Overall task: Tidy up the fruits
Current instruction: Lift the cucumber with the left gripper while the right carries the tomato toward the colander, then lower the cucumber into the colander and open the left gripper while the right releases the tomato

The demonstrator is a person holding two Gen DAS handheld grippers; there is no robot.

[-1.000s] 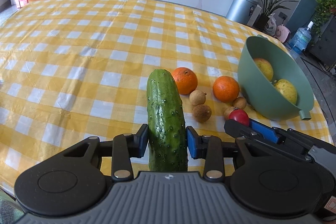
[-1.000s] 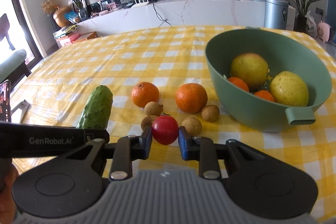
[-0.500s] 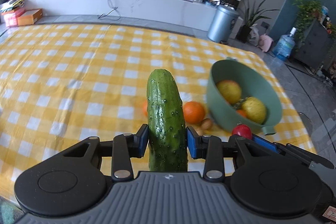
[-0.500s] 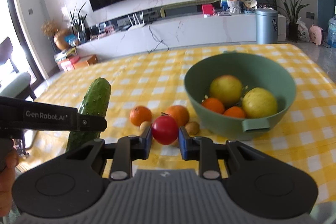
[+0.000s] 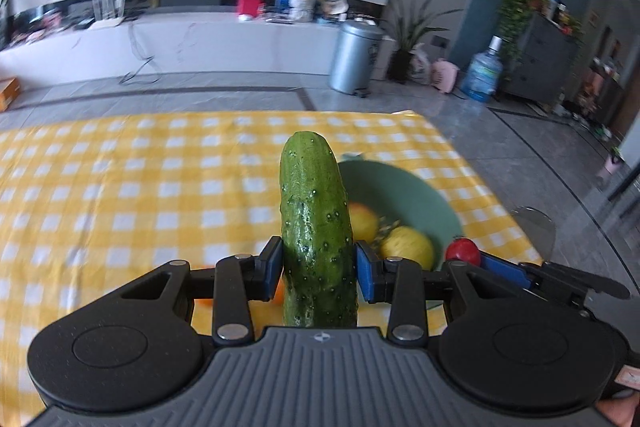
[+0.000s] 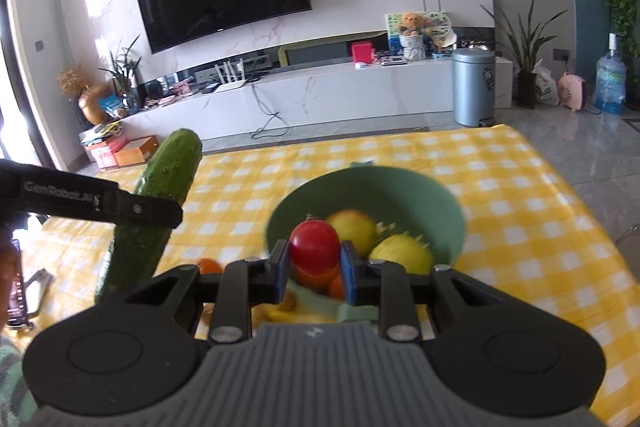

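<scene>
- My left hand-held gripper (image 5: 318,269) squeezes the cucumber (image 5: 316,227), held up in the air, tip pointing fwd.
- My right hand-held gripper (image 6: 314,269) pinches a small red tomato (image 6: 314,247), w/ the green bowl (image 6: 416,187) just ahead and below.
- Bowl already has 2 yellow fruits and some oranges, so I think we're partway.
- Left to do: drop these 2; one orange (image 6: 209,265) plus small brown bits sit on the bench (image 6: 520,227).
- Bowl is near the bench's right edge; lots of open cloth on the left.

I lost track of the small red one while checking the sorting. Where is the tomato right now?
The tomato is clamped in the right hand-held gripper, in front of the green bowl in the right wrist view, right of the cucumber.
</scene>
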